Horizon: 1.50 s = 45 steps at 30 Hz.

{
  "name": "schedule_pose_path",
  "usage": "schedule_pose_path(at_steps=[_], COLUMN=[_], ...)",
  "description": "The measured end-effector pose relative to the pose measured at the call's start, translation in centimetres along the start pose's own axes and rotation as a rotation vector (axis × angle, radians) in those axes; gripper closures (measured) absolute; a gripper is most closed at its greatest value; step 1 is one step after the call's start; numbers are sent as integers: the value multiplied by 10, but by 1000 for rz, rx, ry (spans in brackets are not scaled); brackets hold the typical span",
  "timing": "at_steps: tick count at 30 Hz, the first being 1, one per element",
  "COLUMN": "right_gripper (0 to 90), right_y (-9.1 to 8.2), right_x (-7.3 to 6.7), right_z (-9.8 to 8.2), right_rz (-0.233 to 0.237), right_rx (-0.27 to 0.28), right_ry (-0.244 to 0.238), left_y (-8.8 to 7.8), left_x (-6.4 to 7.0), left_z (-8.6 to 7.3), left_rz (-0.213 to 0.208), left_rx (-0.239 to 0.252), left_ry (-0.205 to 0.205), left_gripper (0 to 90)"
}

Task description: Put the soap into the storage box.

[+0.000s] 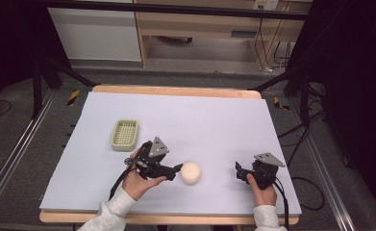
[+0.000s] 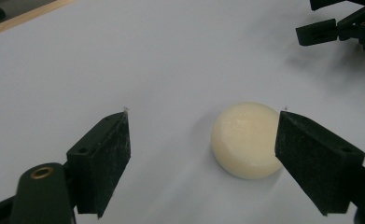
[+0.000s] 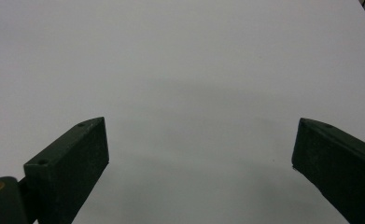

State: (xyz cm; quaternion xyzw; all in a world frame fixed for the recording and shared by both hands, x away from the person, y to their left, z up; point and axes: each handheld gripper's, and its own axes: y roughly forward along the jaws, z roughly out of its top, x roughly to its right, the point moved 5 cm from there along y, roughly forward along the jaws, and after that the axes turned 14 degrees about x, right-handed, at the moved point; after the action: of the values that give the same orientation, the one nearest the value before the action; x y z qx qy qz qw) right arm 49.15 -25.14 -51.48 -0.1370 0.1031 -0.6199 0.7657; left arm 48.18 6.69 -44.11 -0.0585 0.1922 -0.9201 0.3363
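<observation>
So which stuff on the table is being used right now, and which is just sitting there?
In use:
- the round cream soap, lying between the open jaws
- the left claw, reaching for it

Just sitting there:
- the green basket tray, off to the left
- the right claw, open over bare table

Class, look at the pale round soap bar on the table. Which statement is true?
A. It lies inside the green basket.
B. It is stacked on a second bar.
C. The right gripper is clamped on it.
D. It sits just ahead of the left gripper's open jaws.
D: the soap bar lies on the table before the open left gripper, near its right-hand jaw in the left gripper view.
</observation>
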Motion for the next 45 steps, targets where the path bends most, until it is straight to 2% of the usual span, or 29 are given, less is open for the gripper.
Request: schedule_pose_path(at_steps=[16,45], right_gripper=[42,42], right_y=[0,1], right_x=[0,0], right_z=[0,0], right_rz=[3,7], right_rx=[-4,-6], right_ry=[-4,-1], left_y=[16,40], left_x=[16,32], left_z=[-5,-14], left_rz=[-33,-67], left_rx=[-34,-103], left_ry=[13,30], left_gripper=[174,157])
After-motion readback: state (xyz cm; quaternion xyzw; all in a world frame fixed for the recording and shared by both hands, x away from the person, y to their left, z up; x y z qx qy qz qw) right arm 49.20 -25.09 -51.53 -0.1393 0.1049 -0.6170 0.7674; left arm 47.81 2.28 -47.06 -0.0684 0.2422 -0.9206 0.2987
